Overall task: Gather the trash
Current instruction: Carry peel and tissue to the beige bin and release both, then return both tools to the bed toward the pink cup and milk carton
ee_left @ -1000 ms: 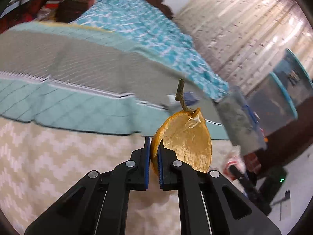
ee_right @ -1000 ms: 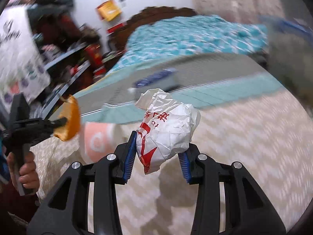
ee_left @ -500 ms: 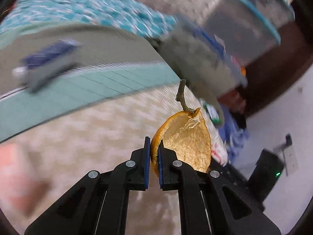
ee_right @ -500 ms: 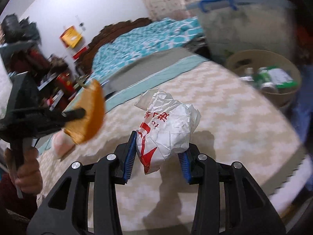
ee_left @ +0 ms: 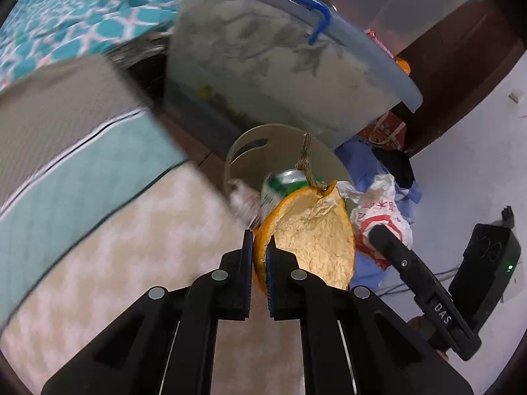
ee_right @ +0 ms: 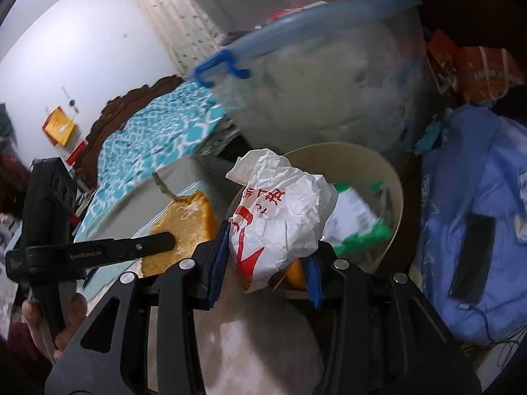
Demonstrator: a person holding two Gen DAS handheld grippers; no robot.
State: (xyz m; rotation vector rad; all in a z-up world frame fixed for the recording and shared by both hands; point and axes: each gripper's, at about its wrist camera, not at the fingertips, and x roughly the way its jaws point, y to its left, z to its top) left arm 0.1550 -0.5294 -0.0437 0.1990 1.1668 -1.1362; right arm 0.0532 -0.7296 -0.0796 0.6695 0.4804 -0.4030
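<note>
I am carrying both loads to the bin (ee_right: 397, 197); left gripper (ee_left: 260, 256) pinching orange peel (ee_left: 313, 240), right gripper (ee_right: 266, 256) clamping crumpled wrapper (ee_right: 280, 217); next I am needing to centre over the rim, then release.

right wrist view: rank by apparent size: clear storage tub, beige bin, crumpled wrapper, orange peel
1. clear storage tub, largest.
2. beige bin, partly hidden by the wrapper.
3. crumpled wrapper, held close to the lens by the right gripper, so it looks inflated.
4. orange peel, smallest, partly hidden by the left gripper.
</note>
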